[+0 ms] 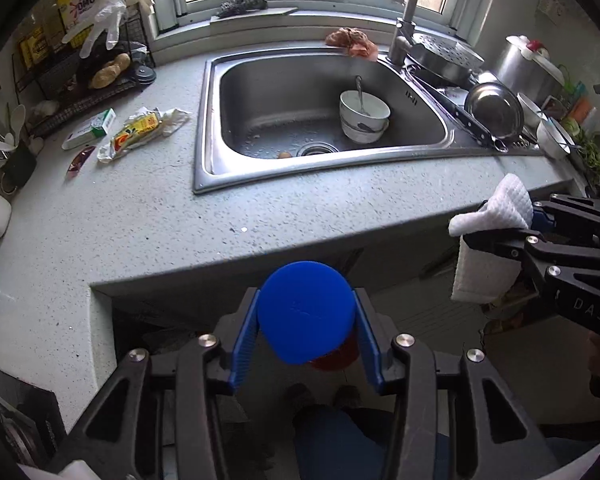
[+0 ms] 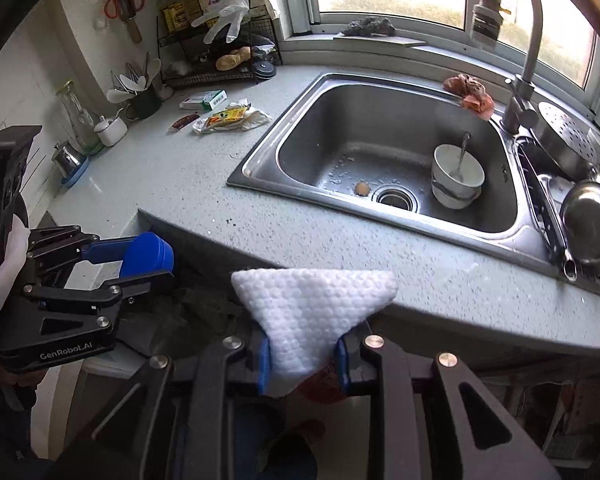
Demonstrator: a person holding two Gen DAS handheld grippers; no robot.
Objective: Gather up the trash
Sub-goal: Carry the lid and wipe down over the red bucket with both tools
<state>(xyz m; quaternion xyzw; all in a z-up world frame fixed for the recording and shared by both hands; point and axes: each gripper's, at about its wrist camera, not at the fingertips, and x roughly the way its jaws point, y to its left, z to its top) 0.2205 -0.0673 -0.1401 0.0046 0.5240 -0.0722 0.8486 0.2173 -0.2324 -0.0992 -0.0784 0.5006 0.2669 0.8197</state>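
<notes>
Solid blue cap (image 1: 306,312) between blue fingers (image 1: 244,340) of the black left claw (image 1: 306,344). White, dimple-textured cloth (image 2: 312,312) in the black right claw (image 2: 302,360) with blue pads (image 2: 263,364). Pale grey speckled desk (image 1: 140,216). Silver steel sink (image 1: 260,112), white bowl (image 1: 364,110) inside. Yellow-and-red printed wrapper (image 1: 138,132), green-and-white box (image 1: 90,130), dark red sachet (image 1: 80,160), orange-brown rag (image 1: 352,42).

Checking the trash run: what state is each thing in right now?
left gripper: shut on blue lid
right gripper: shut on white cloth
sink: holds stacked bowls
wrappers: lying on the counter
</notes>
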